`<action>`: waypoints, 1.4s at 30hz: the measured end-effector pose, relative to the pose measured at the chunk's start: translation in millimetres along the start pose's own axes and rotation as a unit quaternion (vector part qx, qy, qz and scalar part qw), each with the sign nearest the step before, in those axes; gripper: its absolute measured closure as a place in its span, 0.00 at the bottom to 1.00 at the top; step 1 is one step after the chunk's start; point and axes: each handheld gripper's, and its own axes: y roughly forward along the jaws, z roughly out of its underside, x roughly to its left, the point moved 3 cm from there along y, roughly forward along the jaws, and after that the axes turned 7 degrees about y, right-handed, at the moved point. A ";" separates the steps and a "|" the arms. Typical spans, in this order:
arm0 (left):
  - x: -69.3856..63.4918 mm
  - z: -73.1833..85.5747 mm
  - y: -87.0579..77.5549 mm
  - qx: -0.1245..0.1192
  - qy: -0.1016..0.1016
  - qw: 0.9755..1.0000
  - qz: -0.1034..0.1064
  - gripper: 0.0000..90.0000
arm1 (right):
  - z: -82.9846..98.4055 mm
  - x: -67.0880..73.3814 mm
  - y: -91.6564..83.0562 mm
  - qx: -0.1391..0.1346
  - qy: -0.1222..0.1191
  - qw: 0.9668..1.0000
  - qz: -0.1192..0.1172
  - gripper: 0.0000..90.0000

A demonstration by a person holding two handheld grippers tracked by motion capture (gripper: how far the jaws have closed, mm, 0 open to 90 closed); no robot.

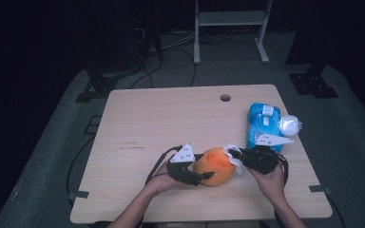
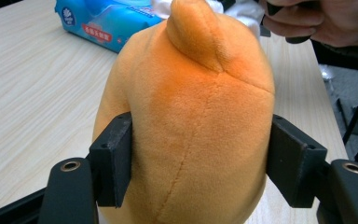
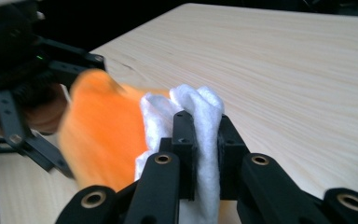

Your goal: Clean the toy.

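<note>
I see the far and left parts of the table [image 1: 161, 118] lying bare, so either tongs could sweep there without meeting anything. Between my 2 hands the orange plush toy [image 1: 214, 166] blocks the middle near the front edge, with the white wipe [image 1: 234, 159] pressed against its right side. On the right, the blue wipes pack [image 1: 263, 124] and a white ball [image 1: 290, 125] just beside it narrow the way to that edge.

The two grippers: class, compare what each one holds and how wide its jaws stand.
The left gripper clamps a bulky orange plush toy, jaws set wide apart; the right gripper pinches a thin folded white wipe, jaws nearly together. The left grips the toy's sides, while the right presses its wipe against the toy. Both have black jaws.
</note>
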 end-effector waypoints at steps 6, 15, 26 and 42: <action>6.1 3.8 -4.0 -0.007 -0.019 1.000 0.001 0.35 | 1.5 -3.5 0.1 0.004 0.007 1.000 0.003 0.90; 8.4 4.5 -5.5 -0.009 -0.030 0.999 0.000 0.34 | -5.9 3.1 -6.0 -0.009 0.013 1.000 -0.010 0.90; 0.9 1.9 -6.7 -0.001 0.021 0.999 0.039 0.26 | -7.0 19.9 7.8 0.017 -0.002 0.998 -0.057 0.90; 8.7 -7.4 -1.4 0.015 0.032 0.999 0.012 0.39 | -10.0 16.6 -2.6 0.015 -0.009 0.999 -0.046 0.91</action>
